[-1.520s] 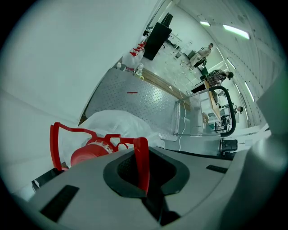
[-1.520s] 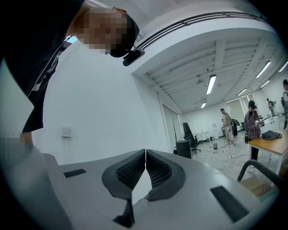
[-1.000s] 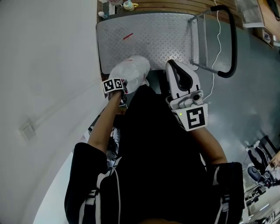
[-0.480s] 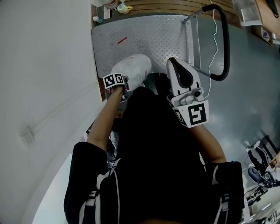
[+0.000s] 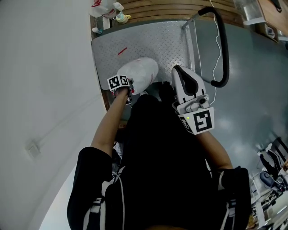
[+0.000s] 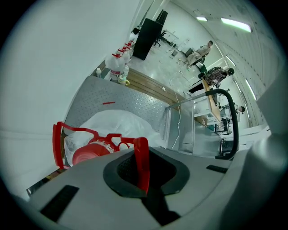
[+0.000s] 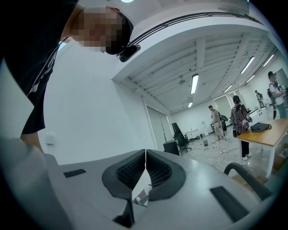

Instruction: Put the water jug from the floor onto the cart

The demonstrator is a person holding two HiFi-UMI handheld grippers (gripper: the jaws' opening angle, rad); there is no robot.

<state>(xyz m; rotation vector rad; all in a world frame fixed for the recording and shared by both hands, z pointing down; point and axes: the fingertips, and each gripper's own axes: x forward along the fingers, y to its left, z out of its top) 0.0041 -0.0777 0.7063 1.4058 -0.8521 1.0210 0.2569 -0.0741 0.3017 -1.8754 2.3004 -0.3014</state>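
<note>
The water jug [image 5: 140, 73] is clear plastic with a red cap [image 6: 88, 152] and a red carry handle [image 6: 142, 162]. It hangs at the near edge of the cart's diamond-plate deck [image 5: 153, 42]. My left gripper [image 5: 124, 90] points steeply down and is shut on that red handle; in the head view its fingertips are hidden under the marker cube. In the left gripper view the jug [image 6: 121, 123] lies just beyond the left gripper [image 6: 144, 174]. My right gripper [image 5: 177, 69] is held level beside the jug, and the right gripper [image 7: 145, 167] is shut with nothing in it.
The cart's black push handle [image 5: 221, 49] rises at the right with a white cable hanging on it. Bottles [image 5: 105, 10] stand past the deck's far left corner by a wooden slatted surface [image 5: 180, 6]. A white wall [image 5: 45, 67] runs along the left. People stand far off by a table [image 7: 265, 134].
Both grippers and the jug have moved forward toward the cart; more of the deck now lies under and beyond the jug. Both grips stay as they were.
</note>
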